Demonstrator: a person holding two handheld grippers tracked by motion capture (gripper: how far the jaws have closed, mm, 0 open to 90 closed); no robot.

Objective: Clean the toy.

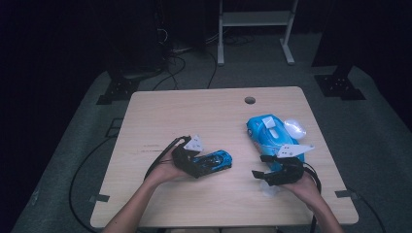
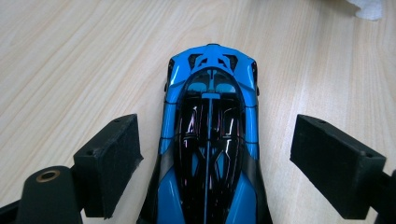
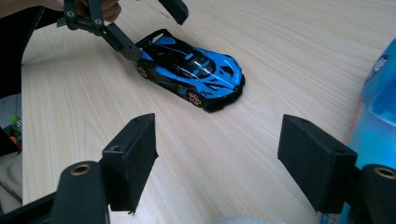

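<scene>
Straddling the blue toy car, the left hand-held gripper apparently grips nothing.

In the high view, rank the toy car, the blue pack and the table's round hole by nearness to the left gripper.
1. Toy car: between the left gripper fingers.
2. Blue pack: right side of the table.
3. Round hole: far edge.
</scene>
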